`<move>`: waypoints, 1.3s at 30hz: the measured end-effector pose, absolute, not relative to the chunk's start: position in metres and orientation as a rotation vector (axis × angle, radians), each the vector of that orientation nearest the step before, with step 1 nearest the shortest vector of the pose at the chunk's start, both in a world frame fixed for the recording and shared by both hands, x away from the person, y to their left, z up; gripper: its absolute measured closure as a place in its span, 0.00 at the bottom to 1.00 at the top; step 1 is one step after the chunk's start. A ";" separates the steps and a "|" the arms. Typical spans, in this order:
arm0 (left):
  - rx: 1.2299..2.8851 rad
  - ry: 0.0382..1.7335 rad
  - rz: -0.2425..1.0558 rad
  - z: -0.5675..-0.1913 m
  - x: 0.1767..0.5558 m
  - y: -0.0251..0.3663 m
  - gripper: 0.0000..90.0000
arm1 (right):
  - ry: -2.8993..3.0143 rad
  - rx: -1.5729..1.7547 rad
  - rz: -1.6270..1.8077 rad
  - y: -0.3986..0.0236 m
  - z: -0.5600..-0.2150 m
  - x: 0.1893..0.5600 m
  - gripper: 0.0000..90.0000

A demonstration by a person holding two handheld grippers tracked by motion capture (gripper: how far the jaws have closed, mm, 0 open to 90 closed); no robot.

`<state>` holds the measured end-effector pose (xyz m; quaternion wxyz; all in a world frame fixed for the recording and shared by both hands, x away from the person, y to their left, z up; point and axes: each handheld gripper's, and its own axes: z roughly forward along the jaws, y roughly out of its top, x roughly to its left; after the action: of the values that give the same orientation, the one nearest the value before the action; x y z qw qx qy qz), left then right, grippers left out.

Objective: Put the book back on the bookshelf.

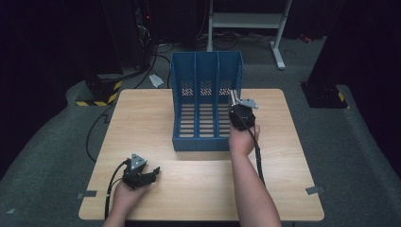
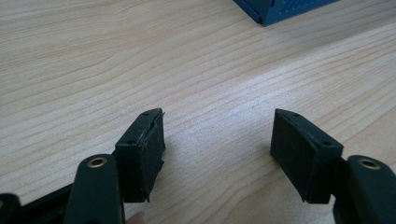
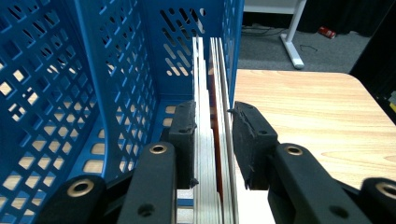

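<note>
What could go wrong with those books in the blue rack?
The thin books stand on edge between the jaws of the right gripper, in the end slot of the blue rack. The slot looks wider than the stack, so once freed they might lean or slide over. The jaws sit close to the rack's walls, so pulling back could nudge the rack.

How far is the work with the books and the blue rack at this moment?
Done: the books stand upright inside the rightmost slot of the blue rack, against its right wall. In hand: the right claw sits around them, its pads very near the covers; whether they press I cannot tell. Left: draw that claw out of the slot. The left claw rests open on the table, holding nothing.
</note>
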<state>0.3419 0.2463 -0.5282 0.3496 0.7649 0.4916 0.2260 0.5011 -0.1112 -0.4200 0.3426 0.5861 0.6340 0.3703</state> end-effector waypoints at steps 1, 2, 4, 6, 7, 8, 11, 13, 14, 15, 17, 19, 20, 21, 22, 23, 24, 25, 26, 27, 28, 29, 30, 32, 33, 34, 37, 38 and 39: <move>1.982 1.274 0.586 -0.528 0.342 0.246 0.39 | 1.650 1.523 0.963 -0.111 -0.420 0.501 0.77; 1.982 1.274 0.586 -0.528 0.342 0.246 0.39 | 1.654 1.513 0.965 -0.111 -0.420 0.501 0.77; 1.981 1.274 0.585 -0.528 0.342 0.246 0.39 | 1.653 1.519 0.966 -0.110 -0.419 0.500 0.77; 1.981 1.273 0.588 -0.528 0.342 0.246 0.39 | 1.660 1.508 0.963 -0.108 -0.419 0.499 0.76; 1.981 1.273 0.588 -0.528 0.342 0.246 0.39 | 1.659 1.511 0.965 -0.108 -0.419 0.499 0.76; 1.980 1.273 0.588 -0.528 0.342 0.246 0.39 | 1.659 1.511 0.965 -0.108 -0.419 0.499 0.76; 1.981 1.274 0.587 -0.528 0.342 0.246 0.39 | 1.651 1.514 0.971 -0.108 -0.418 0.498 0.74; 1.981 1.274 0.587 -0.528 0.342 0.246 0.39 | 1.652 1.510 0.974 -0.109 -0.418 0.498 0.74; 1.982 1.274 0.586 -0.528 0.342 0.246 0.39 | 1.655 1.511 0.978 -0.109 -0.417 0.497 0.72; 1.981 1.274 0.586 -0.528 0.342 0.246 0.39 | 1.656 1.511 0.979 -0.110 -0.417 0.497 0.71; 1.980 1.274 0.587 -0.528 0.342 0.246 0.39 | 1.656 1.513 0.980 -0.110 -0.417 0.497 0.70; 1.981 1.274 0.586 -0.528 0.342 0.246 0.39 | 1.667 1.508 0.985 -0.111 -0.418 0.498 0.66; 1.982 1.274 0.586 -0.528 0.342 0.246 0.39 | 1.670 1.512 0.986 -0.111 -0.418 0.498 0.65; 1.982 1.274 0.586 -0.528 0.342 0.246 0.39 | 1.670 1.512 0.986 -0.111 -0.418 0.498 0.65; 1.982 1.274 0.586 -0.528 0.342 0.246 0.39 | 1.677 1.508 0.992 -0.111 -0.418 0.499 0.63; 1.981 1.274 0.587 -0.528 0.342 0.246 0.39 | 1.680 1.507 0.993 -0.111 -0.418 0.498 0.62; 1.981 1.274 0.587 -0.528 0.342 0.246 0.39 | 1.680 1.507 0.993 -0.111 -0.418 0.498 0.62; 1.982 1.274 0.586 -0.528 0.342 0.246 0.39 | 1.685 1.504 1.007 -0.111 -0.418 0.499 0.60; 1.981 1.274 0.586 -0.528 0.342 0.246 0.39 | 1.690 1.506 1.010 -0.111 -0.418 0.499 0.59; 1.981 1.274 0.586 -0.528 0.342 0.246 0.39 | 1.690 1.506 1.010 -0.111 -0.418 0.499 0.59; 1.982 1.274 0.586 -0.528 0.342 0.246 0.39 | 1.694 1.507 1.021 -0.112 -0.418 0.499 0.57; 1.981 1.274 0.586 -0.528 0.342 0.246 0.39 | 1.696 1.508 1.019 -0.112 -0.418 0.499 0.57; 1.981 1.274 0.586 -0.528 0.342 0.246 0.39 | 1.696 1.508 1.019 -0.112 -0.418 0.499 0.57; 1.981 1.274 0.587 -0.528 0.342 0.246 0.39 | 1.698 1.510 1.023 -0.112 -0.417 0.499 0.55; 1.981 1.274 0.586 -0.528 0.342 0.246 0.39 | 1.696 1.515 1.024 -0.113 -0.417 0.499 0.54; 1.980 1.274 0.587 -0.528 0.342 0.246 0.39 | 1.696 1.514 1.023 -0.113 -0.417 0.499 0.53; 1.980 1.274 0.587 -0.528 0.342 0.246 0.39 | 1.704 1.507 1.022 -0.113 -0.417 0.499 0.52; 1.980 1.274 0.587 -0.528 0.342 0.246 0.39 | 1.704 1.507 1.022 -0.113 -0.417 0.499 0.52; 1.981 1.274 0.586 -0.528 0.342 0.246 0.39 | 1.709 1.502 1.024 -0.114 -0.417 0.499 0.51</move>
<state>0.3420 0.2462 -0.5283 0.3496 0.7648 0.4917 0.2261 0.4992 -0.1136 -0.4168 0.3175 0.5709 0.6496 0.3890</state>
